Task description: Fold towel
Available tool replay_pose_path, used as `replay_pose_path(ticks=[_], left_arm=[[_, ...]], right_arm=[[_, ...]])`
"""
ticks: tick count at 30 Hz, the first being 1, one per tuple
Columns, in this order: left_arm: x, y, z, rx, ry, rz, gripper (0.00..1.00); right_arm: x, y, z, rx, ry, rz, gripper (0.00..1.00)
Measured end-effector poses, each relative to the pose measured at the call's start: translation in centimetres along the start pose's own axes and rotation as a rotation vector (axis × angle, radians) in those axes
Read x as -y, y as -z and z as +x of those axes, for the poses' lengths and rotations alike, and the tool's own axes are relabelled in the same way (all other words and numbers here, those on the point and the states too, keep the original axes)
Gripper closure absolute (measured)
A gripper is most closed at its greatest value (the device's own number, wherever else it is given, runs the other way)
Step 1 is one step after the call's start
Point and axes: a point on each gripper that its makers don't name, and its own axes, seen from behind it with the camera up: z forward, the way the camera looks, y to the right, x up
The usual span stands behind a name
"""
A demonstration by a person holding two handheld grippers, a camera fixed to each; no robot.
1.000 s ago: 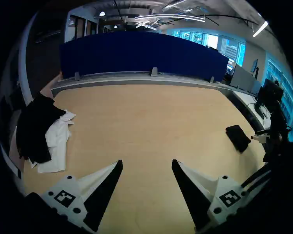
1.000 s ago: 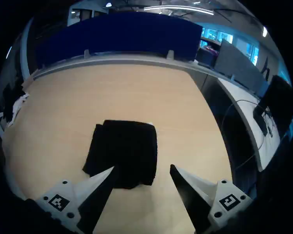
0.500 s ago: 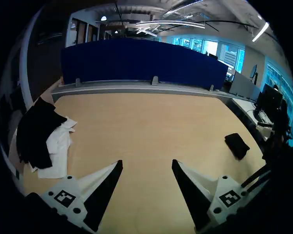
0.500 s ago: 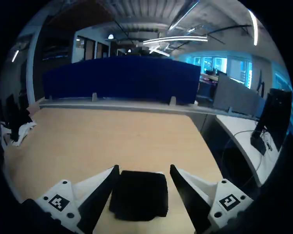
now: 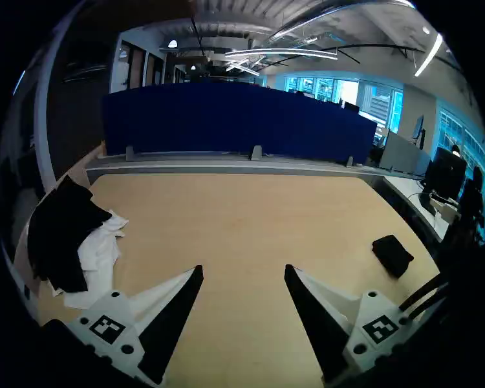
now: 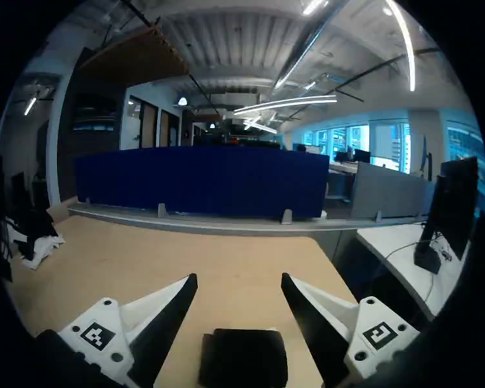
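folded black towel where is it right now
Right gripper view: the folded black towel lies on the wooden table, bottom centre, below the open right gripper. Left gripper view: far right, near the table's edge.

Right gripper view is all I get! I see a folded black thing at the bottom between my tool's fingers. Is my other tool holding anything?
Observer: No. The left tool is open, with just bare table between its fingers.
Operator: And that tiny messy pile far away on my left, what's in it?
Observer: The left gripper view is closer to it: a black cloth is draped over a white cloth, and the white one pokes out on the side toward the middle of the table.
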Motion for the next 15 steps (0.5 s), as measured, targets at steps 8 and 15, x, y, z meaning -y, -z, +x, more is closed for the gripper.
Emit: replay_pose_path(ticks=[8,15], left_arm=[[0.9,-0.3,2.3,-0.070,-0.005,0.010,0.07],[2.4,0.0,5.3,-0.169,0.037,0.031,0.07]], right_arm=[[1.7,-0.7,2.6,-0.056,0.009,-0.001,0.00],[4.5,-1.3,5.5,-0.118,0.000,0.010,0.00]])
